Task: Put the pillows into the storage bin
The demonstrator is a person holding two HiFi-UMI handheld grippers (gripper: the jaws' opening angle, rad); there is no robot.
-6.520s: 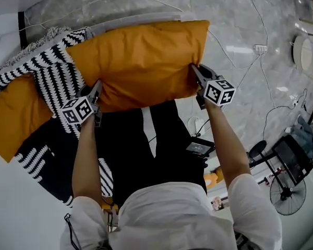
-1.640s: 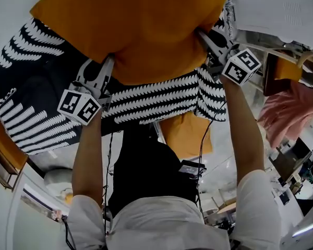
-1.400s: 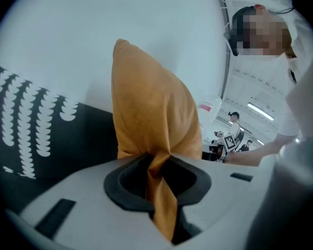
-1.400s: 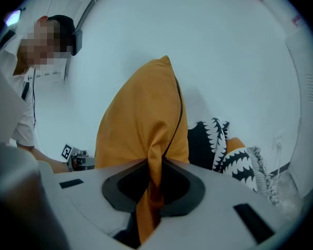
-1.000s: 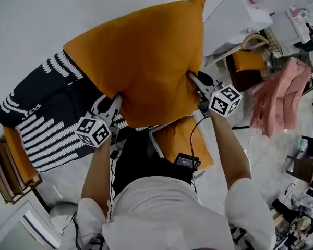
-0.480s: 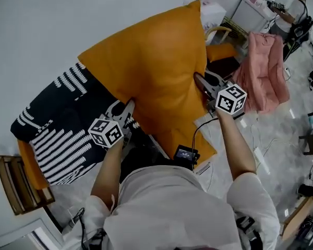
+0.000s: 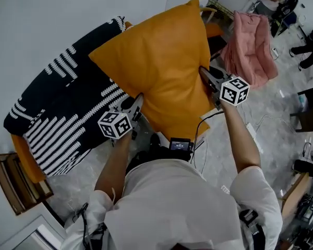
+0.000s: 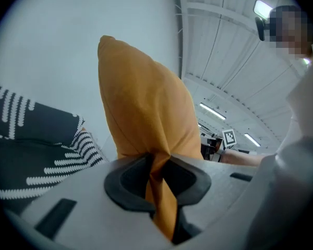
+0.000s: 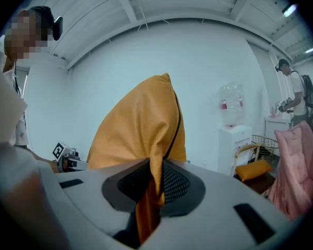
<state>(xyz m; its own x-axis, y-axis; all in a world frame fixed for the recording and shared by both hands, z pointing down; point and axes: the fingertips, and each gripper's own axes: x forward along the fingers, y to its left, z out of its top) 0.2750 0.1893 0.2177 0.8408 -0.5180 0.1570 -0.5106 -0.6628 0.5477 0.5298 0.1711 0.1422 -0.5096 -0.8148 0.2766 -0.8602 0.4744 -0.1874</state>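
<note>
While the person's forearms reach out from a white shirt, the left gripper has its jaws drawn narrow on a pinched fold at the near left edge of the orange pillow. The right gripper likewise bites a thin fold of the pillow's right edge, the fabric running down between its mesh pads. The pillow hangs in the air between the two grippers, upright, one corner pointing up and away. Left of it and lower lies a black-and-white striped textile, perhaps another pillow or a throw; the view is too poor to tell. Right of the pillow, a pink cloth is draped above the marble floor. Farther off, an orange cushion sits on a chair near a white water dispenser, and another person stands at the far right.
</note>
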